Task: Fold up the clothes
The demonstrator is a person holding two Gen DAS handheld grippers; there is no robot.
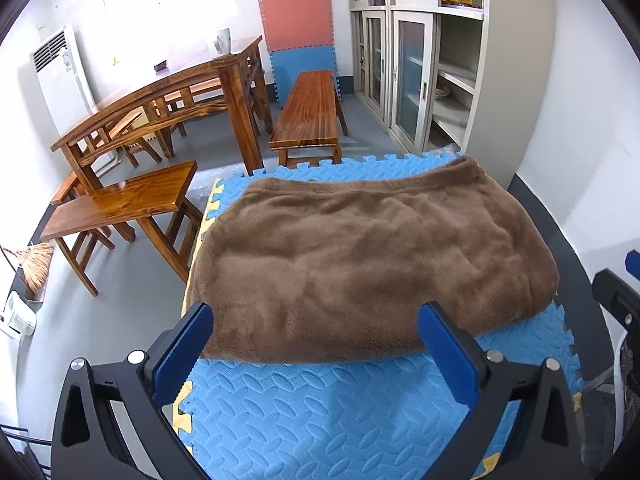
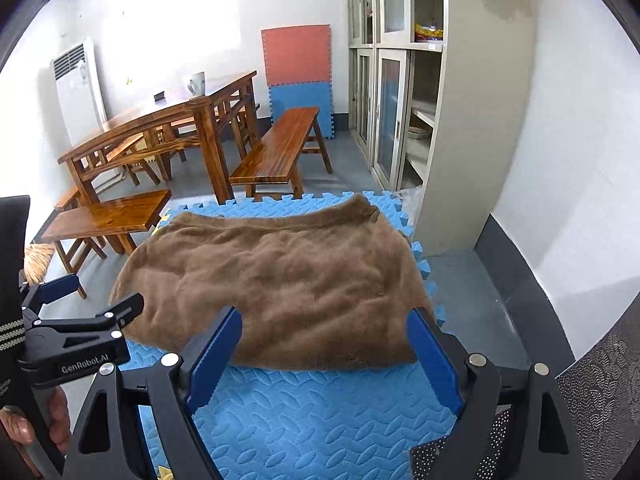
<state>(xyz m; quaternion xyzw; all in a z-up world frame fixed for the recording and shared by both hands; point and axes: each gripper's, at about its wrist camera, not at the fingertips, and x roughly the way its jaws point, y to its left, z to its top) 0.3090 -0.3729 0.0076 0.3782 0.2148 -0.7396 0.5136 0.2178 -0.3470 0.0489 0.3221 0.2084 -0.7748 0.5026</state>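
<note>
A brown fleece garment (image 1: 360, 252) (image 2: 280, 276) lies folded into a broad flat shape on the blue foam mat (image 1: 320, 408) (image 2: 320, 412). My left gripper (image 1: 316, 314) hangs open over the garment's near edge, its blue pads wide apart and gripping nothing. My right gripper (image 2: 325, 316) is open too, over the near right part of the garment, and holds nothing. In the right wrist view the left gripper (image 2: 100, 294) shows at the garment's left corner. In the left wrist view the right gripper (image 1: 618, 270) peeks in at the right edge.
Beyond the mat stand a wooden table (image 1: 168, 92), a long bench (image 1: 310, 108) and a short bench (image 1: 120, 204). A glass-door cabinet (image 1: 416, 68) rises at the back right. Foam tiles (image 1: 300, 40) lean on the wall. A broom (image 1: 36, 264) and a person's hand (image 2: 24, 432) are at left.
</note>
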